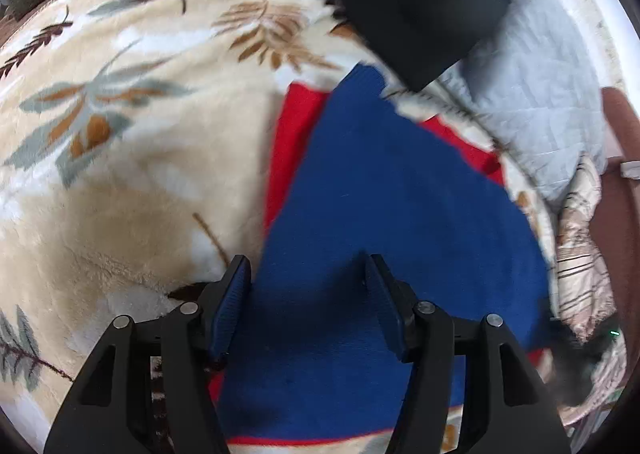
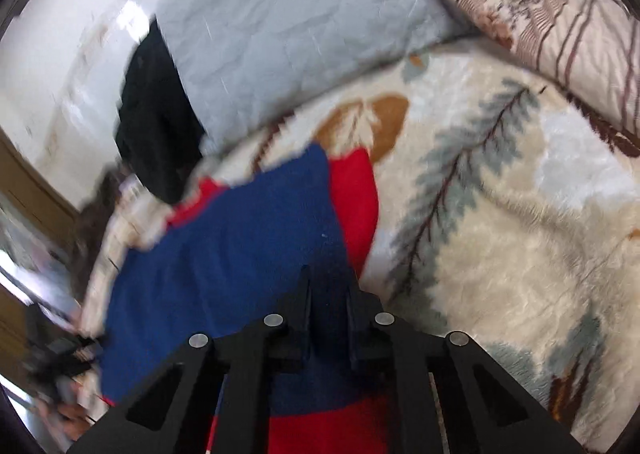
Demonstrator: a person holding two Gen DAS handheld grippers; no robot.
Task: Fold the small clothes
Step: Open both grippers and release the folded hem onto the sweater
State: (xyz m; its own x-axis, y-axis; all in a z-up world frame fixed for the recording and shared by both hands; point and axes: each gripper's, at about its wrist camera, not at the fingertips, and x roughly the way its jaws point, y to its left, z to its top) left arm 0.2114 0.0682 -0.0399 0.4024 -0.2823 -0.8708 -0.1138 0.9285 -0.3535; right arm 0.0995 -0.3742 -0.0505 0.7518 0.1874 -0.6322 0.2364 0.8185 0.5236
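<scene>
A blue cloth [image 1: 392, 190] lies flat on a red cloth [image 1: 292, 142] on the leaf-patterned blanket [image 1: 152, 158]. My left gripper [image 1: 306, 272] hovers over the blue cloth's near part with its jaws wide apart and nothing between its pads. In the right wrist view the blue cloth [image 2: 240, 246] covers most of the red cloth [image 2: 356, 198]. At the blue cloth's right edge my right gripper [image 2: 329, 274] has its fingers close together, and blue fabric fills the narrow gap between them.
A black garment [image 1: 420, 6] lies at the back beside a grey quilted pillow [image 1: 536, 94]. A striped pillow [image 2: 540, 14] sits at the right edge of the bed. A white wall [image 2: 60, 66] stands behind, and the blanket [image 2: 500, 234] spreads out to both sides.
</scene>
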